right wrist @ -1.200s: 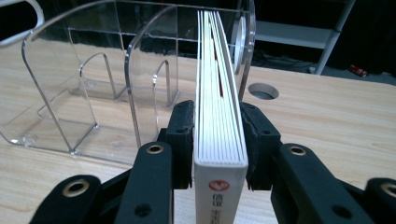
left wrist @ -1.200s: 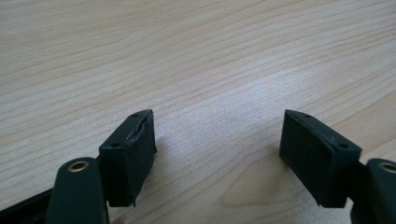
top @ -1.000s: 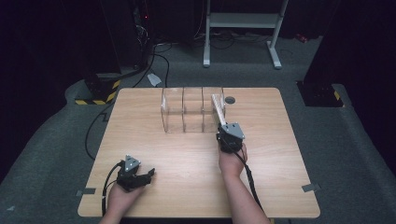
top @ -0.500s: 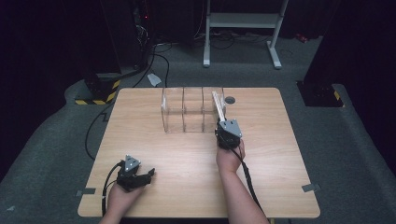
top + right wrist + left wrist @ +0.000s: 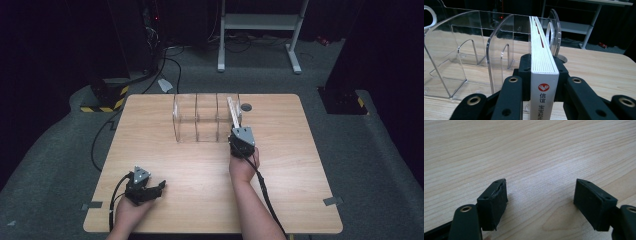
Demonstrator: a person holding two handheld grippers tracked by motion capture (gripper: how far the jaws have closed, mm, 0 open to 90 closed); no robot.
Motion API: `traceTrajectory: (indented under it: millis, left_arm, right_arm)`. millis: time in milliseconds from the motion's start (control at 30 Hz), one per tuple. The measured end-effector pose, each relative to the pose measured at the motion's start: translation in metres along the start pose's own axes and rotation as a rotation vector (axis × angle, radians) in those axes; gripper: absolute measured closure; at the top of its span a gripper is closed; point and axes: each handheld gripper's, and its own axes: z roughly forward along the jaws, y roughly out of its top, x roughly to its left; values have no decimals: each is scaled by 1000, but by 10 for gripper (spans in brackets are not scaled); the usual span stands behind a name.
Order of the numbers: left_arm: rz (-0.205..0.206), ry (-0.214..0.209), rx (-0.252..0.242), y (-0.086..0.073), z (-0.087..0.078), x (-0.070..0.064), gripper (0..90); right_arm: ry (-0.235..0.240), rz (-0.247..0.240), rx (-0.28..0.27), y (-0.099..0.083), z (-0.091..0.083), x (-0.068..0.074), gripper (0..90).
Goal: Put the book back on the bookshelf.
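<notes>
While the right gripper (image 5: pixel 543 82) clamps the white book (image 5: pixel 541 60) upright, partway into the end slot of the clear acrylic file rack (image 5: pixel 474 50), slide it straight between the dividers; the left gripper (image 5: pixel 541 202) rests wide-fingered on the surface (image 5: pixel 200 170).

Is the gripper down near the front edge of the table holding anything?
No, the left gripper has its jaws spread wide apart, with nothing but bare wooden table between them.

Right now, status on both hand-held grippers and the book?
Right hand-held gripper shut on white book, entering clear rack's end slot. Left hand-held gripper open, idle on table. Nothing blocking.
</notes>
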Motion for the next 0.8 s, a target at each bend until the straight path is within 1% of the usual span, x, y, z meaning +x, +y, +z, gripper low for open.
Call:
traceTrajectory:
  millis: [67, 167, 300, 367, 433, 600, 667, 733, 800]
  left_arm:
    - [0, 0, 0, 0, 0, 0, 268]
    - [0, 0, 0, 0, 0, 0, 268]
    - [0, 0, 0, 0, 0, 0, 268]
    - [0, 0, 0, 0, 0, 0, 268]
    - [0, 0, 0, 0, 0, 0, 268]
    - [0, 0, 0, 0, 0, 0, 268]
    - [0, 0, 0, 0, 0, 0, 268]
    - [0, 0, -1, 0, 0, 0, 268]
    - [0, 0, 0, 0, 0, 0, 268]
  right_arm:
    - [3, 16, 7, -1, 0, 0, 746]
    - [13, 22, 17, -1, 0, -1, 741]
    - [35, 48, 47, -3, 1, -6, 728]
    - [41, 60, 49, -4, 0, -8, 724]
    - [54, 67, 55, -3, 0, -10, 706]
    - [102, 94, 71, 0, -2, -13, 621]
    - [118, 97, 71, 0, -5, -15, 593]
    - [125, 95, 73, 0, -7, -16, 573]
    - [140, 111, 68, 0, -11, -19, 562]
